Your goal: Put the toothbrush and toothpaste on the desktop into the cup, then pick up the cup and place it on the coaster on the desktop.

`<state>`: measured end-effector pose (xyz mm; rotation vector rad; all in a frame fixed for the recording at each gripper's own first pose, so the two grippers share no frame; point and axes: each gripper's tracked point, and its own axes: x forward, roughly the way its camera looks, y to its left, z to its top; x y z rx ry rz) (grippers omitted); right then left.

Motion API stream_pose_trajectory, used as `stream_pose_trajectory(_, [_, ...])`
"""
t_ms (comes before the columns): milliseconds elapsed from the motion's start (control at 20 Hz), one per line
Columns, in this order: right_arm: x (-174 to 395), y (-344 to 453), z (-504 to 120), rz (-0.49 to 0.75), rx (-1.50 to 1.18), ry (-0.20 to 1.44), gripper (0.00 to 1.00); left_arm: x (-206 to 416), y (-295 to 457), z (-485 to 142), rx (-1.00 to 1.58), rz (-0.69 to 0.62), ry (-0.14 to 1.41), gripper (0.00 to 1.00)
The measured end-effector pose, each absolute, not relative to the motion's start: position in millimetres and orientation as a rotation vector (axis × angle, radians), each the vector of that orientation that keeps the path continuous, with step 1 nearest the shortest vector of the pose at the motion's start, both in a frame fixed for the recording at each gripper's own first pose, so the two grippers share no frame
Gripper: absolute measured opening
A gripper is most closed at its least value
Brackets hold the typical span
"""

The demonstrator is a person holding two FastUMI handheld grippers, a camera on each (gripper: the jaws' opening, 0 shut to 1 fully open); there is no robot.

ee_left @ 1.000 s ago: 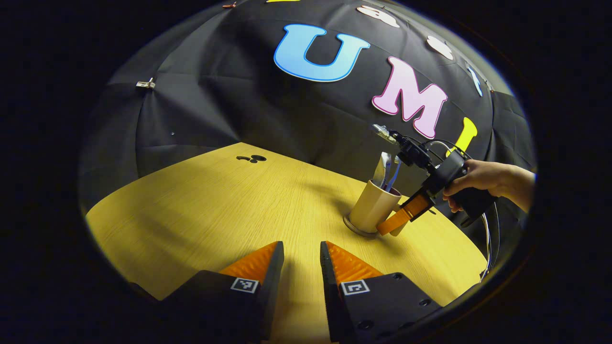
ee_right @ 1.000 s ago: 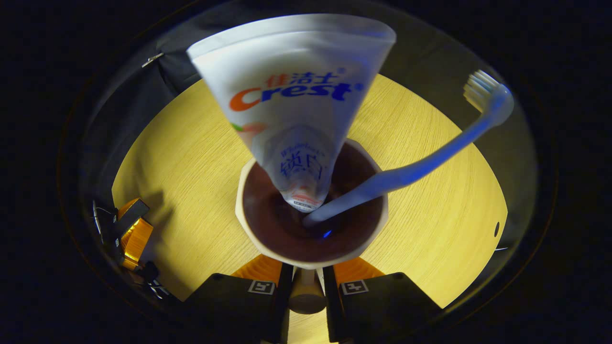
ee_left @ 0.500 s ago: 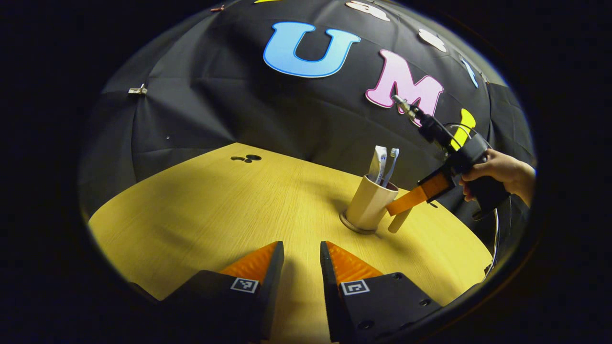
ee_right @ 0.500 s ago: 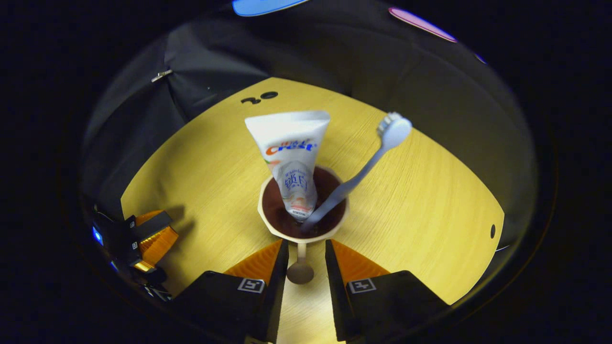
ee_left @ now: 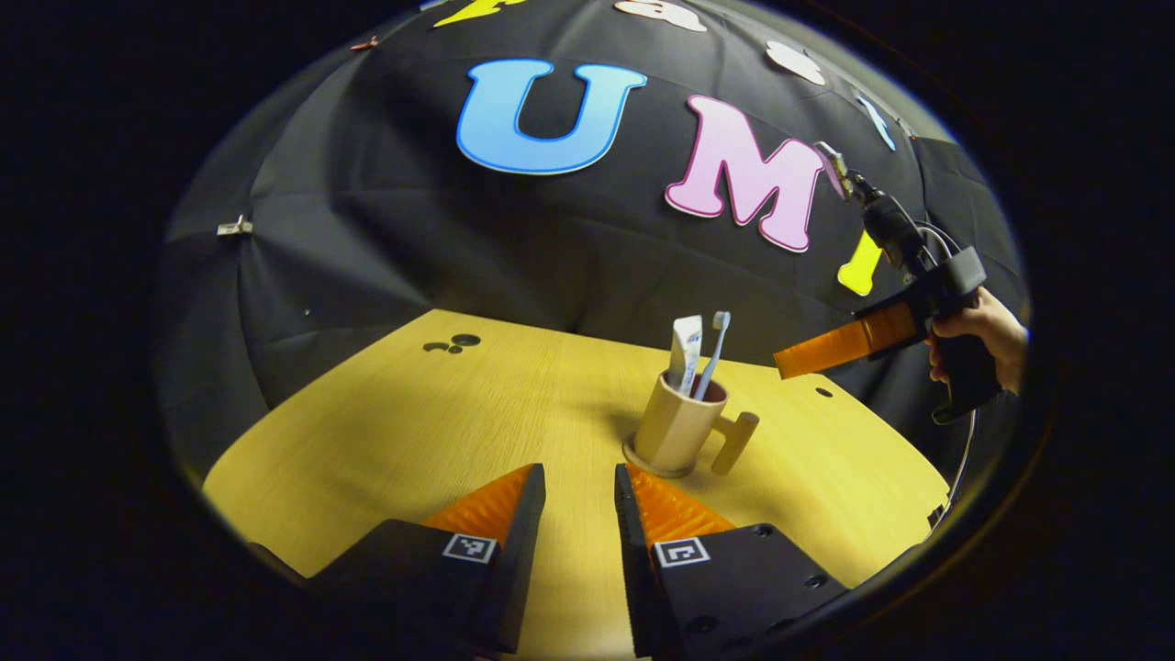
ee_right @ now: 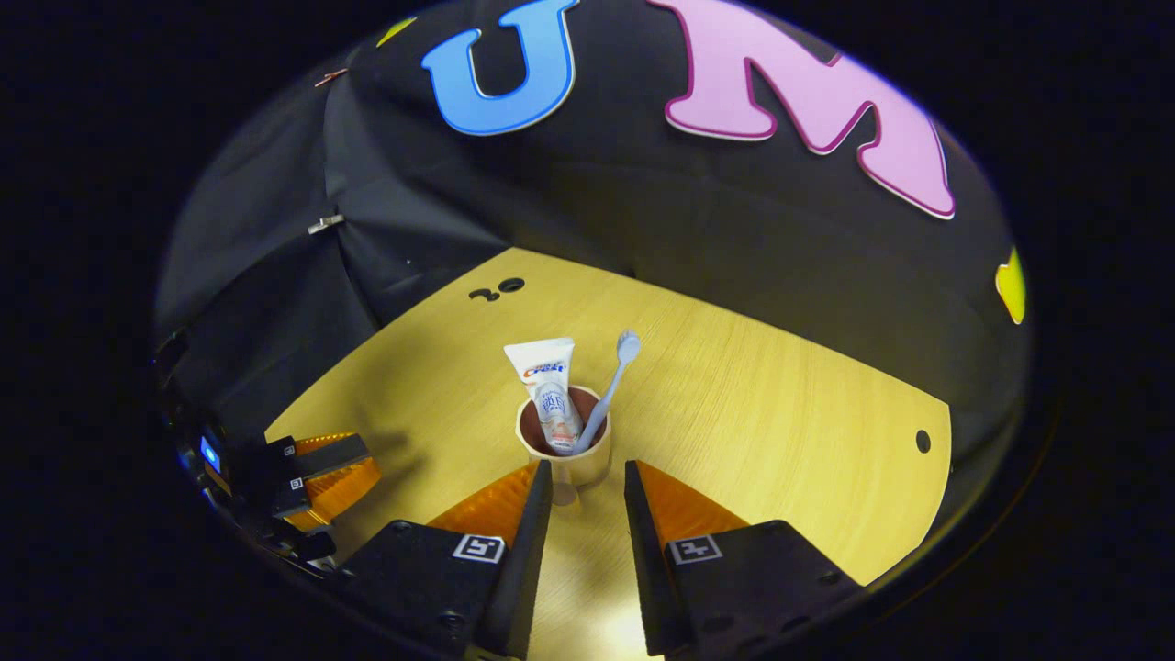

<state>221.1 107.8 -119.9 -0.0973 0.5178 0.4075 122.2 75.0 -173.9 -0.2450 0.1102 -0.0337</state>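
Cup on coaster, both tools clear

Cup [ee_left: 675, 430] stands upright on the coaster [ee_left: 654, 466] mid-desktop [ee_left: 395, 431], handle [ee_left: 734, 442] sticking out toward the right gripper's side; toothpaste [ee_left: 684, 353] and toothbrush [ee_left: 712, 353] stand inside it, long axes near vertical, the brush leaning a little off the tube; in the right gripper view the cup [ee_right: 565, 445] sits dead ahead just beyond the right gripper [ee_right: 580, 482], fingers parted, gap narrow, holding nothing; seen from the left gripper view that tool [ee_left: 831, 344] hangs above and to the side of the cup, well apart from it, held by a hand [ee_left: 978, 335]; left gripper [ee_left: 578, 487] low over the desktop, fingers parted a little, nothing between them, cup ahead and slightly off to one side; left tool looks the nearer of the two; judged: task looks done, only retreat left

Against a second ago: right gripper was clamped on the handle, cup close under its camera; now released and drawn back up and away; cup unmoved on the coaster; left gripper much where it was
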Motion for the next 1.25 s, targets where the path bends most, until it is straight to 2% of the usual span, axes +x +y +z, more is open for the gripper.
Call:
stream_pose_trajectory(550, [118.0, 72.6, -43.0, 0.419, 0.001, 0.330, 0.51, 83.3, 41.2, -55.8, -0.139, -0.078, 0.046, 0.48])
stream_pose_trajectory(600, [107.3, 73.8, -39.1, 0.421, 0.012, 0.316, 0.51, 78.9, 36.5, -46.5, -0.127, -0.085, 0.041, 0.58])
stream_pose_trajectory(650, [99.1, 74.2, -36.0, 0.422, 0.021, 0.304, 0.51, 74.9, 32.6, -38.9, -0.115, -0.095, 0.038, 0.59])
stream_pose_trajectory(700, [89.5, 72.3, -33.5, 0.423, 0.026, 0.295, 0.52, 71.3, 27.6, -30.2, -0.099, -0.105, 0.036, 0.51])
stream_pose_trajectory(750, [83.7, 71.9, -31.6, 0.420, 0.030, 0.288, 0.52, 65.9, 23.2, -22.3, -0.079, -0.114, 0.032, 0.51])
stream_pose_trajectory(800, [76.9, 72.1, -30.9, 0.419, 0.035, 0.283, 0.48, 60.6, 18.7, -15.8, -0.055, -0.122, 0.025, 0.53])
stream_pose_trajectory(850, [71.2, 71.2, -28.9, 0.415, 0.040, 0.275, 0.53, 55.1, 12.6, -9.2, -0.034, -0.134, 0.019, 0.54])
stream_pose_trajectory(1150, [44.9, 63.1, -20.3, 0.388, 0.053, 0.231, 0.56, 26.0, -15.0, 12.1, -0.002, -0.194, 0.022, 0.60])
stream_pose_trajectory(1200, [41.0, 60.6, -19.7, 0.381, 0.054, 0.229, 0.51, 21.6, -17.0, 13.4, -0.005, -0.200, 0.017, 0.62])
stream_pose_trajectory(1250, [37.5, 58.0, -19.7, 0.372, 0.058, 0.233, 0.58, 18.8, -19.2, 15.0, -0.010, -0.205, 0.017, 0.63])
